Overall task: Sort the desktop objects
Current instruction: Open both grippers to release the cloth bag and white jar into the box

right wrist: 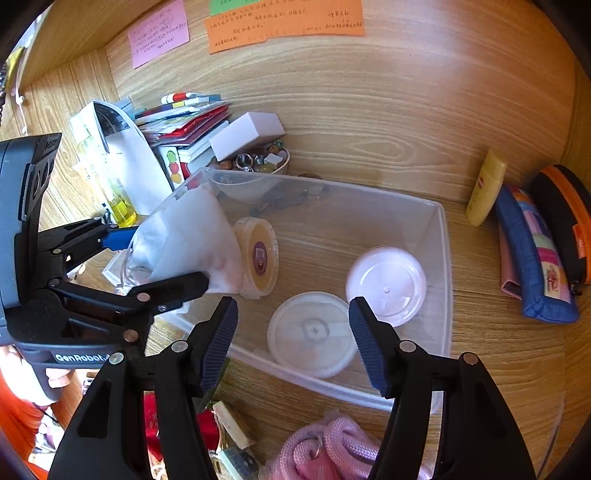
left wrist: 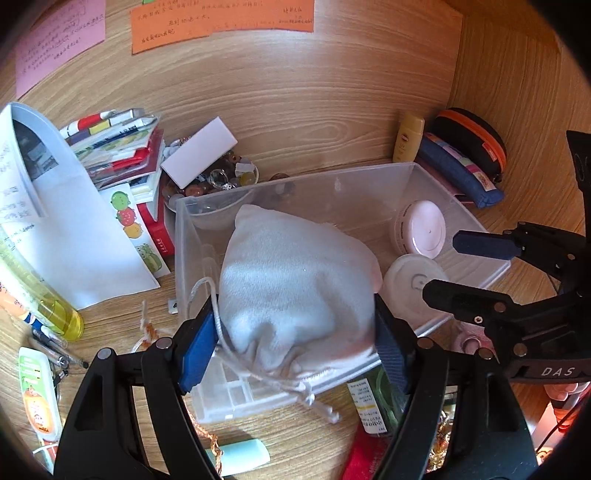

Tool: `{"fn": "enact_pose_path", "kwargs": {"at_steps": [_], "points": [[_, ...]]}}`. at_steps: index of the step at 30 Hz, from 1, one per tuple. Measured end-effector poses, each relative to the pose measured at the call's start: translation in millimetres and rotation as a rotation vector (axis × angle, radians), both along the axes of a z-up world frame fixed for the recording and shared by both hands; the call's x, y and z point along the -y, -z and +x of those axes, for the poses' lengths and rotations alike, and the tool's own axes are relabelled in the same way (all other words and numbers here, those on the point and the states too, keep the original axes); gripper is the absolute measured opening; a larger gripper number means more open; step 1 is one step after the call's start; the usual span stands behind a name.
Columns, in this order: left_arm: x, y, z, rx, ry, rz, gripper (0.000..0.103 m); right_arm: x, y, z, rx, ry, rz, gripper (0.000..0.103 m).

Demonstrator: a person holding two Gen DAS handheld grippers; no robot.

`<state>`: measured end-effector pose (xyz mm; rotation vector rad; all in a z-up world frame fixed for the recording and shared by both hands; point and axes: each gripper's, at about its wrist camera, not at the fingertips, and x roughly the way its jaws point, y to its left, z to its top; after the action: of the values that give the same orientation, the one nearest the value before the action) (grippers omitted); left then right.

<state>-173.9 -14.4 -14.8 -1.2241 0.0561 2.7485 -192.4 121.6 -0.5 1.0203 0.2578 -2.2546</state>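
"GenRobot" lettering on left gripper (right wrist: pixel 162 258), "DAS" on right gripper (left wrist: pixel 443 266)

wooden desk (right wrist: pixel 369 122), clear bin (right wrist: pixel 445 258), books (right wrist: pixel 184 122)

1. Pink note (right wrist: pixel 159 37) and orange note (right wrist: pixel 284 22), handwritten, stuck on the wooden back wall.
2. Book stack (right wrist: pixel 184 118) at the back left, a white box (right wrist: pixel 247 134) leaning beside it over a bowl of beads (right wrist: pixel 258 162).
3. White paper (left wrist: pixel 70 221) propped against the books.
4. Yellow bottle (right wrist: pixel 485 188) upright at the wall.
5. Blue pencil case (right wrist: pixel 532 254) beside it, then a black case with orange zip (right wrist: pixel 565 225), touching.
6. Wooden bench (right wrist: pixel 498 369) under everything.
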Motion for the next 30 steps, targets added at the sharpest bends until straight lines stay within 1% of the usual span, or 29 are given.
{"fn": "enact_pose_path", "kwargs": {"at_steps": [1,3,5,8,13,15,17,20,24,28,30], "points": [[0,-2,3,-0.006,0.0,0.002,0.076,-1,-1,2,-0.01,0.0,0.002,0.062],[1,-6,8,-0.02,-0.003,0.0,0.077,-3,-4,7,-0.031,0.006,0.003,0.068],[1,-10,14,-0.033,-0.007,-0.006,0.077,-6,-8,12,-0.049,0.01,0.0,0.072],[2,-16,22,-0.05,-0.015,-0.008,0.077,-10,-12,20,-0.072,0.015,0.003,0.073],[6,-27,37,-0.081,-0.034,-0.004,0.084,-15,-14,32,-0.091,0.016,0.012,0.074],[7,-30,44,-0.095,-0.044,-0.008,0.09,-16,-15,38,-0.101,0.018,0.016,0.075],[9,-34,51,-0.112,-0.057,-0.011,0.094,-18,-15,44,-0.116,0.021,0.022,0.077],[12,-39,62,-0.124,-0.072,-0.017,0.095,-21,-15,51,-0.138,0.025,0.028,0.08],[20,-43,80,-0.136,-0.1,-0.037,0.095,-27,-15,60,-0.159,0.018,0.014,0.081],[32,-44,98,-0.141,-0.14,-0.065,0.095,-36,-14,66,-0.16,0.033,0.012,0.082],[40,-41,106,-0.129,-0.165,-0.071,0.096,-42,-13,68,-0.16,0.049,0.018,0.084]]}}
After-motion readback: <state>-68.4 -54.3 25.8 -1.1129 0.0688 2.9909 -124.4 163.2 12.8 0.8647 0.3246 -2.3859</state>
